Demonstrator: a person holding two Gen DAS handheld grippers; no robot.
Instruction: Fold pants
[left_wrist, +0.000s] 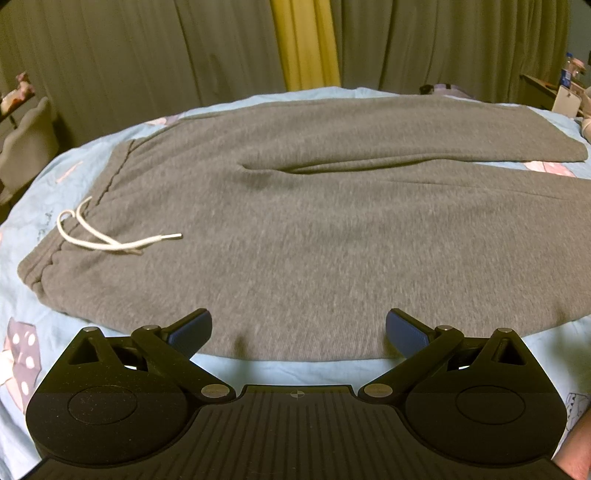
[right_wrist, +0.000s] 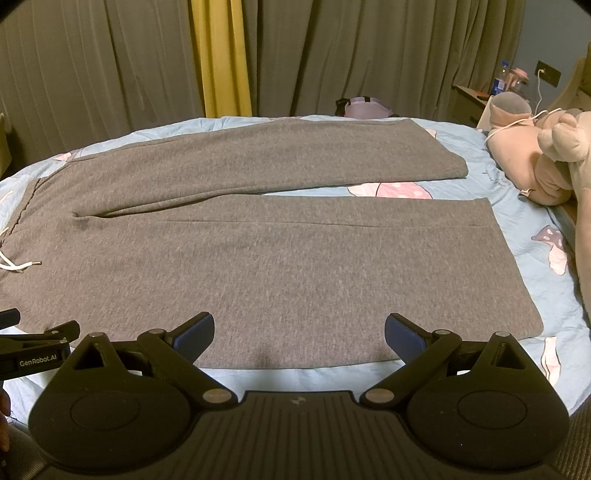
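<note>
Grey sweatpants (left_wrist: 314, 221) lie spread flat on a light blue bedsheet (left_wrist: 74, 162), waistband to the left with a white drawstring (left_wrist: 99, 232), both legs running to the right. In the right wrist view the pants (right_wrist: 295, 258) show both legs apart, cuffs at the right. My left gripper (left_wrist: 298, 332) is open, hovering at the near edge of the pants by the hip. My right gripper (right_wrist: 299, 334) is open at the near edge of the nearer leg. The left gripper (right_wrist: 14, 332) shows at the left edge of the right wrist view.
Plush toys (right_wrist: 546, 155) lie at the bed's right side. A nightstand with a bottle (right_wrist: 498, 83) stands beyond them. Curtains (right_wrist: 295, 55) hang behind the bed. A purple item (right_wrist: 365, 105) sits at the far edge, a chair (left_wrist: 26, 140) at the left.
</note>
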